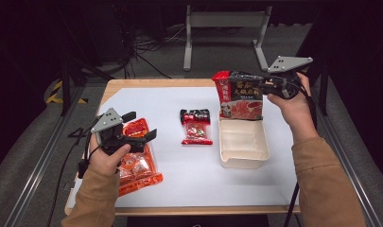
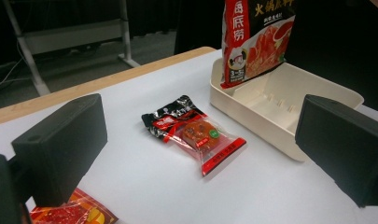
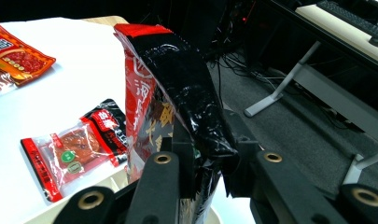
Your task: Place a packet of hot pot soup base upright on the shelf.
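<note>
My right gripper [image 1: 265,86] is shut on the top edge of a red and black hotpot seasoning bag [image 1: 240,95], which hangs upright over the far end of a cream plastic tray [image 1: 243,151]. In the right gripper view the bag [image 3: 177,93] is pinched between the jaws. A small red and black snack packet [image 1: 195,126] lies flat at the table's middle, and in the left gripper view that packet [image 2: 193,132] sits ahead of the jaws. My left gripper [image 1: 143,127] stands open above an orange-red packet [image 1: 139,165] at the near left.
The white sheet [image 1: 179,175] covers a wooden table [image 1: 146,83]. Metal rails run along both table sides. A grey frame stand [image 1: 224,28] and cables lie on the floor beyond the far edge.
</note>
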Action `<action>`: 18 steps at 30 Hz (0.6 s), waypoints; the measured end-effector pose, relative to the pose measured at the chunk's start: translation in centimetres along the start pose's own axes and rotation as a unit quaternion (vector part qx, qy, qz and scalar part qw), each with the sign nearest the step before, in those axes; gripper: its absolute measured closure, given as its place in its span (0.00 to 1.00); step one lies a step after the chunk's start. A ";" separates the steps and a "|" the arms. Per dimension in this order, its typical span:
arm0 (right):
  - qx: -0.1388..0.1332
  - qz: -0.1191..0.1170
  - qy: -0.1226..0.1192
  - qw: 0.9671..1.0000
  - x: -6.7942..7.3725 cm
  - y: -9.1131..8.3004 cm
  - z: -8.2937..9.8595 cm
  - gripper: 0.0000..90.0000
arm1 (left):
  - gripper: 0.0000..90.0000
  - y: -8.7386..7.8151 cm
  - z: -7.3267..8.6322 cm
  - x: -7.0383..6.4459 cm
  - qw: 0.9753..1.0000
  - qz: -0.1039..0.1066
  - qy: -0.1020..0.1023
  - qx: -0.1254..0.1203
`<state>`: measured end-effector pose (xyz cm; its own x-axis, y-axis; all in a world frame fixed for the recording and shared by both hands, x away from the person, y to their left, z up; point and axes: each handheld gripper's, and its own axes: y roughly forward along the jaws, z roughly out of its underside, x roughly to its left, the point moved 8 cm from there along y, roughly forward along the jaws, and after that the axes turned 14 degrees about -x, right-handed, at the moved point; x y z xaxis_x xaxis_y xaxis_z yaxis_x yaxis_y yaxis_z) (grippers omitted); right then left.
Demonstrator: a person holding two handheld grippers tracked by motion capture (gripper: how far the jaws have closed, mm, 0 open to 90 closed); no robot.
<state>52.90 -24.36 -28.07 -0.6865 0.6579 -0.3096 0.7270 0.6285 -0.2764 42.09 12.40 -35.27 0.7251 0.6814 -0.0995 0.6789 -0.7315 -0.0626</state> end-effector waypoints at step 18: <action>-0.001 0.002 0.007 1.000 0.0 1.4 2.5 0.84 | 0.03 -0.1 0.1 0.3 1.000 -0.005 -0.005 0.001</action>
<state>53.92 -24.56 -30.77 -0.6839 0.6656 -0.2987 0.7296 0.6265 -0.2743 42.24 12.72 -35.43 0.7175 0.6879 -0.1092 0.6854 -0.7252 -0.0651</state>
